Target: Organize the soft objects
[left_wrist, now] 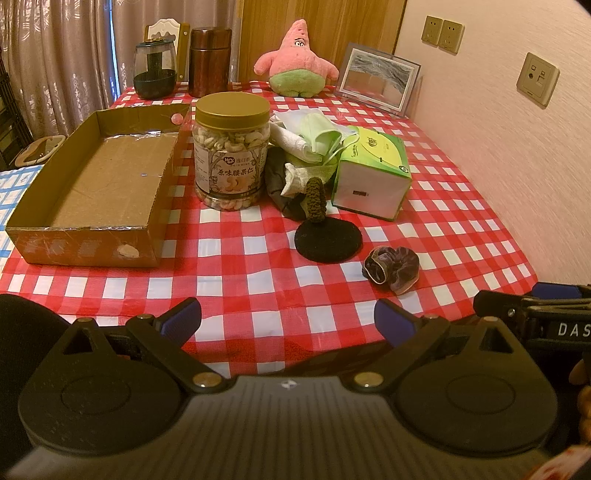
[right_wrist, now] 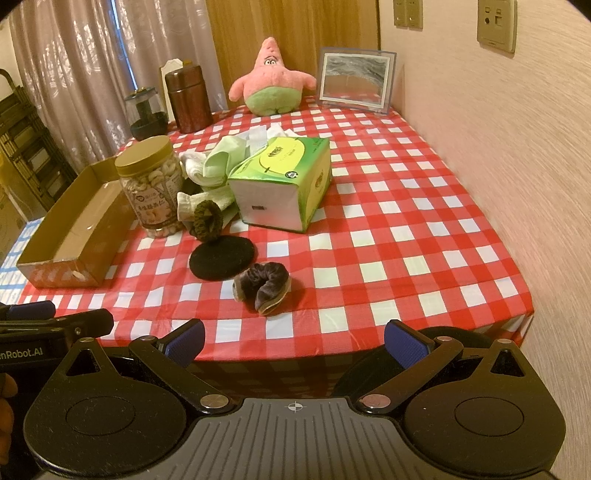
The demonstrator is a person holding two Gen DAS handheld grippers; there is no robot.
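Place: a lived-in home, most likely a dining corner.
Landmark: table with a red-and-white checked tablecloth (left_wrist: 258, 258).
Behind the table: long patterned curtains (left_wrist: 55, 55) over a window, a wooden door or panel (left_wrist: 314, 29), and the white back of a chair (left_wrist: 164, 27).
Beside the table, on the wall: textured wallpaper with power sockets (left_wrist: 442, 34).
On the table, far end: pink star-shaped plush toy (left_wrist: 295, 62), framed picture (left_wrist: 376, 79), brown canister (left_wrist: 209, 61).
On the table, middle: jar of cashews (left_wrist: 231, 151), green tissue pack (left_wrist: 373, 171), cardboard box (left_wrist: 96, 221).
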